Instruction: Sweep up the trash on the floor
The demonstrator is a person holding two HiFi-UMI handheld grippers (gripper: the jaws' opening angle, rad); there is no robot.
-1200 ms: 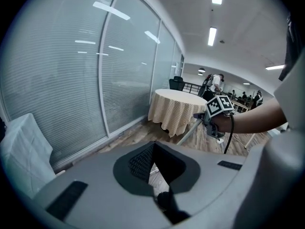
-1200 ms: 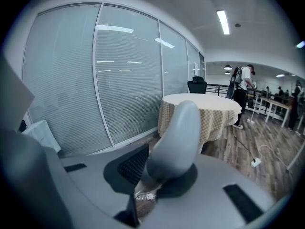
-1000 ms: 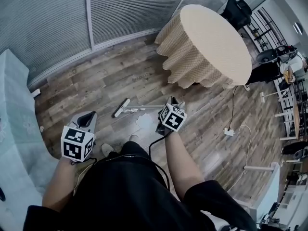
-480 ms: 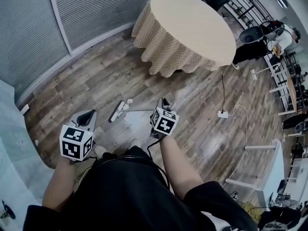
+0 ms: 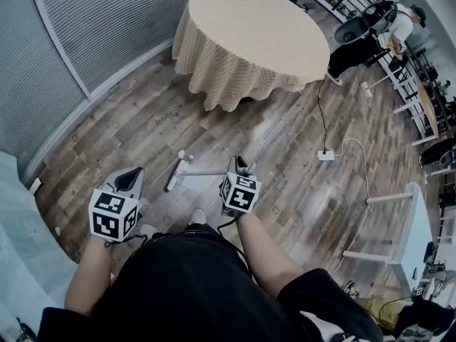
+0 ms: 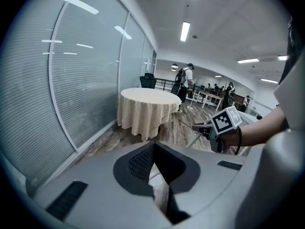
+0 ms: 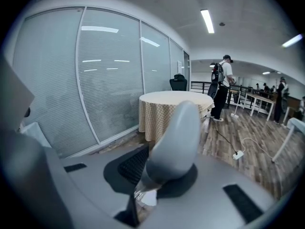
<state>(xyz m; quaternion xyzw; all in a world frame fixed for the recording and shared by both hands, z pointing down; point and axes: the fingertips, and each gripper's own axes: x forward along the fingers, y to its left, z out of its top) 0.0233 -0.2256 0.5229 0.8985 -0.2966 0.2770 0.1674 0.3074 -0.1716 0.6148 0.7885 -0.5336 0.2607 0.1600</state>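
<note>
on the wooden floor point(image 5: 285, 162), just ahead of the person's shoe point(image 5: 197, 216), the broom point(image 5: 203, 172) lies low. its white rod runs from the right claw point(image 5: 242, 167) leftward to the flat head point(image 5: 176, 177), which rests on the boards. a small white scrap point(image 5: 182, 153) sits just beyond the head, toward the wall edge of the floor; it is too small to tell what it is. the right gripper view shows another pale scrap on the boards just below the jaws.

the right claw is closed on the broom's rounded grey grip point(image 7: 174, 142), which fills the space between its jaws. the left claw point(image 5: 129, 179) hangs beside the person's left side, jaws drawn together with nothing between them, well apart from the broom.

the sweep looks barely begun, and the trash is not gathered. the main risk i see is the hold: one claw on a smooth, rounded grip may let the rod twist, so the head could tip onto its edge and ride over the scrap. a push angled toward the wall could also drive the scrap against the skirting. one aimed further out might send it under the draped round table point(image 5: 256, 27). the power strip point(image 5: 325, 154) and its cable lie off to the right, so a wide stroke could snag them.
</note>
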